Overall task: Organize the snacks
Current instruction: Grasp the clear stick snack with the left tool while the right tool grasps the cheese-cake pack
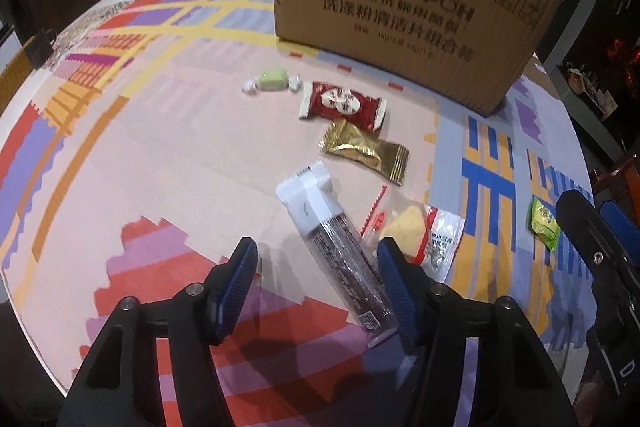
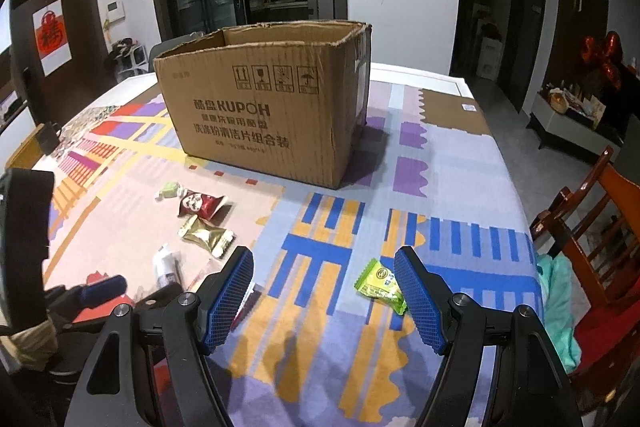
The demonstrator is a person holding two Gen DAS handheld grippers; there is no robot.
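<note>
- The left gripper [image 1: 316,259] is hovering low over the patterned tablecloth [image 1: 160,147], its blue ribbed fingers spread wide and gripping nothing; the long clear-and-white packet of dark snack sticks [image 1: 336,247] is lying between them, angled so that its lower end is passing just beside the right-hand pad, apparently lined up as the next pick.
- The right gripper [image 2: 324,267] is likewise standing fully open and empty, with the small lime-green square sachet [image 2: 378,283] sitting on the cloth near its right-hand finger, partly hidden behind the pad (whether the two are touching is hard to tell from this angle).
- The other snacks are waiting loose in a rough line on the pink part of the cloth: a pale green twist-wrapped candy [image 1: 272,81], a red-and-white pillow pack [image 1: 342,103], a crinkled gold foil pack [image 1: 366,151], and a clear bag holding a yellow wedge [image 1: 412,231].
- The open-topped brown cardboard box [image 2: 272,107] is standing beyond them, well apart from both grippers, likely serving as the collecting bin, since its open top is facing upward within reach.
</note>
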